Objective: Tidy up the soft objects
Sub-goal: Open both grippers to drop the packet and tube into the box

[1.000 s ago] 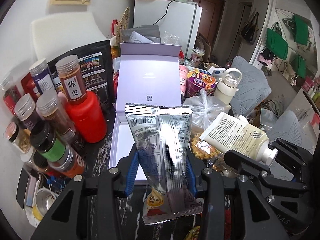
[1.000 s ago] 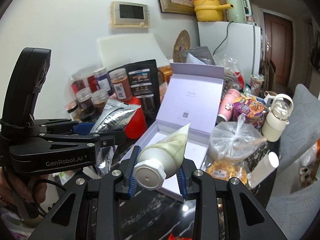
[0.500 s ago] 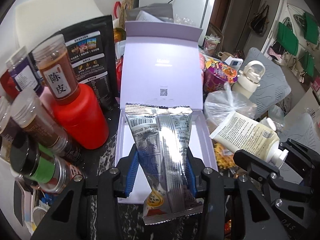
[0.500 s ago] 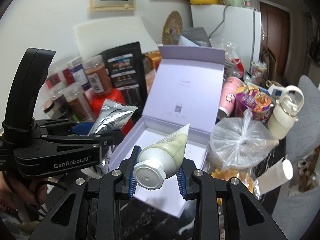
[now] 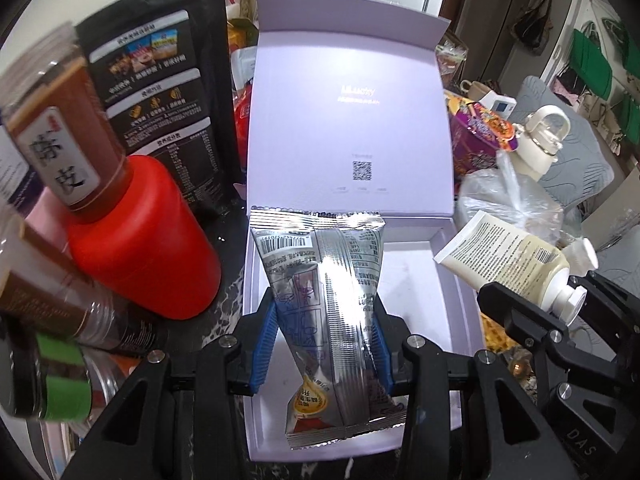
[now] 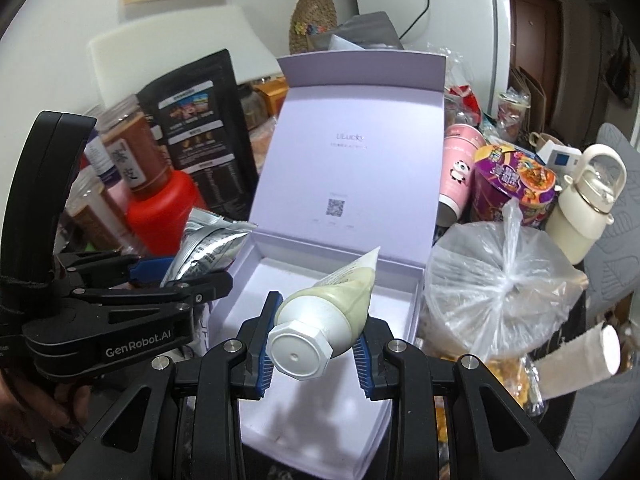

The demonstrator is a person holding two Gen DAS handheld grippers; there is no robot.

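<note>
A crinkled silver foil snack packet (image 5: 326, 304) is clamped upright between the blue pads of the left tongs (image 5: 324, 332), held over the white floor of the open lilac cardboard box (image 5: 416, 276). A soft cream squeeze tube with a white hexagonal cap (image 6: 332, 304) is gripped by the right tongs (image 6: 314, 340), cap toward the camera, above the same box beside a knotted clear plastic bag (image 6: 496, 280).
</note>
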